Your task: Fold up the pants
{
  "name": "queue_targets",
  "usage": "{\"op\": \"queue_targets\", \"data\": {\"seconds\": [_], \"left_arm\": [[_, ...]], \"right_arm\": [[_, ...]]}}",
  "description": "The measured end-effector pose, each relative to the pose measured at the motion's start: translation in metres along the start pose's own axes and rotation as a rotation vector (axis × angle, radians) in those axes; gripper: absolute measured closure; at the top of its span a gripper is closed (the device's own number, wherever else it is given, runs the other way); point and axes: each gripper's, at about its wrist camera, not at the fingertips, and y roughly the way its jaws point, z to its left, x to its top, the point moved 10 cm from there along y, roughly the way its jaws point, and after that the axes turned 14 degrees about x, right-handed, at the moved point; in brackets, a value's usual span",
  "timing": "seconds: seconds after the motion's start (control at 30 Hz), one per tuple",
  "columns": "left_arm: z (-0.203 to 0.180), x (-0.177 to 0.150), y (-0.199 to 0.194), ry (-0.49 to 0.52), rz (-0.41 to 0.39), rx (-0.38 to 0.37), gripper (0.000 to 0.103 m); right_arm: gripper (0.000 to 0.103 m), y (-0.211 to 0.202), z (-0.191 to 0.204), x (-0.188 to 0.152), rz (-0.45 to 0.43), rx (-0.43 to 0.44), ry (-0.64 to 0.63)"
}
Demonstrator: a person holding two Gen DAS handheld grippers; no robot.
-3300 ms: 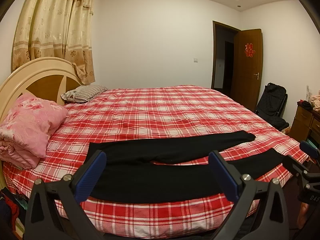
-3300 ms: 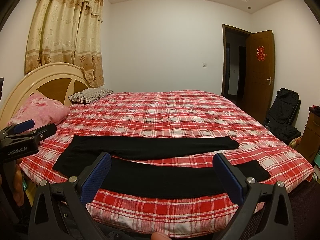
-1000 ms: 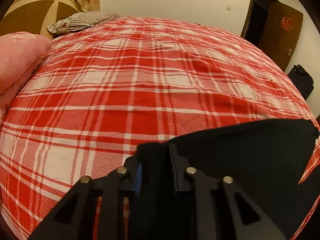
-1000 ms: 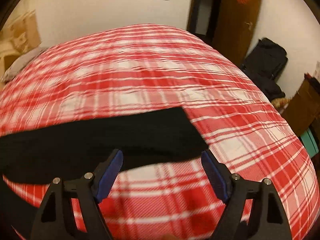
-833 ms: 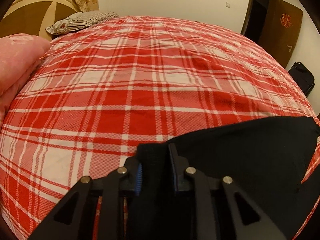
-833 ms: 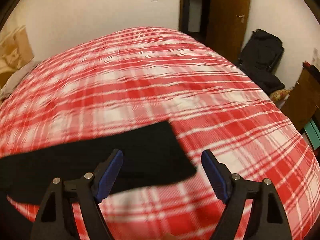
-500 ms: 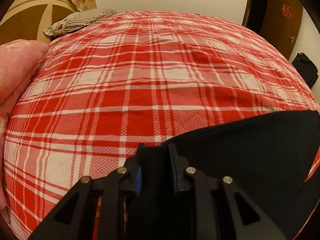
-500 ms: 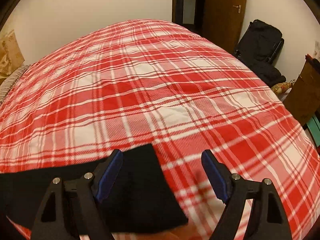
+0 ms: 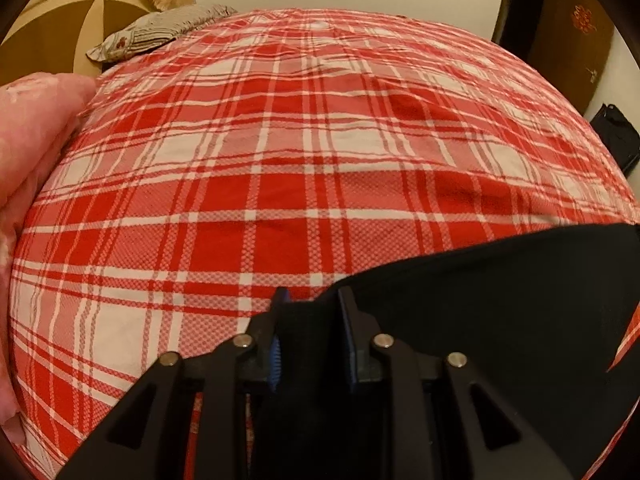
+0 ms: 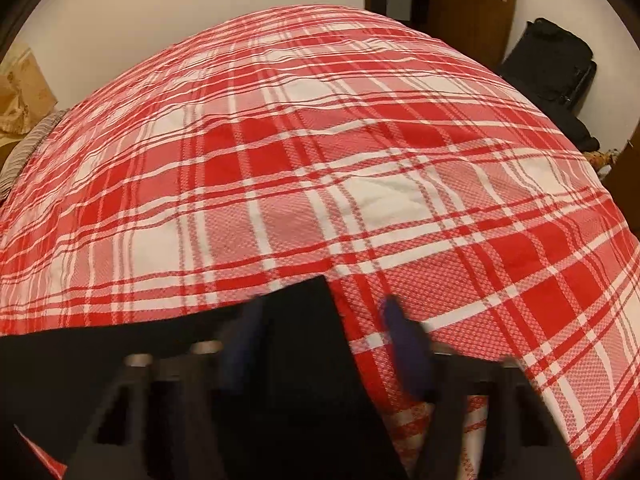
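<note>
Sideways across plaid bed (image 9: 304,168), black pants (image 9: 500,320), left tongs (image 9: 310,320) pinching one end.

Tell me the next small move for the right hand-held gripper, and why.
Probably finish closing it. The right hand-held gripper is closing with the hem end of the black pants between its blurred fingers, not yet clearly pinched. The left hand-held gripper already clamps the other end, so lifting should wait.
</note>
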Motion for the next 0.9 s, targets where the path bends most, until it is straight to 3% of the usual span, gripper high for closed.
{"op": "queue_targets", "data": {"seconds": [0.1,0.2,0.57,0.9], "left_arm": [[-0.005,0.001,-0.002,0.033,-0.023,0.007,0.09],[-0.003,0.004,-0.01,0.019,-0.054,-0.01,0.091],[0.012,0.022,-0.07,-0.075,-0.218,-0.115,0.091],[0.019,0.001,-0.123,-0.143,-0.325,-0.264,0.091]], "right_arm": [[0.089,-0.006,0.012,0.0,0.005,-0.007,-0.054],[0.095,-0.021,0.025,-0.001,-0.034,0.004,-0.09],[0.097,-0.119,0.048,-0.007,-0.255,0.078,-0.161],[0.097,-0.193,0.059,-0.061,-0.39,0.165,-0.242]]}}
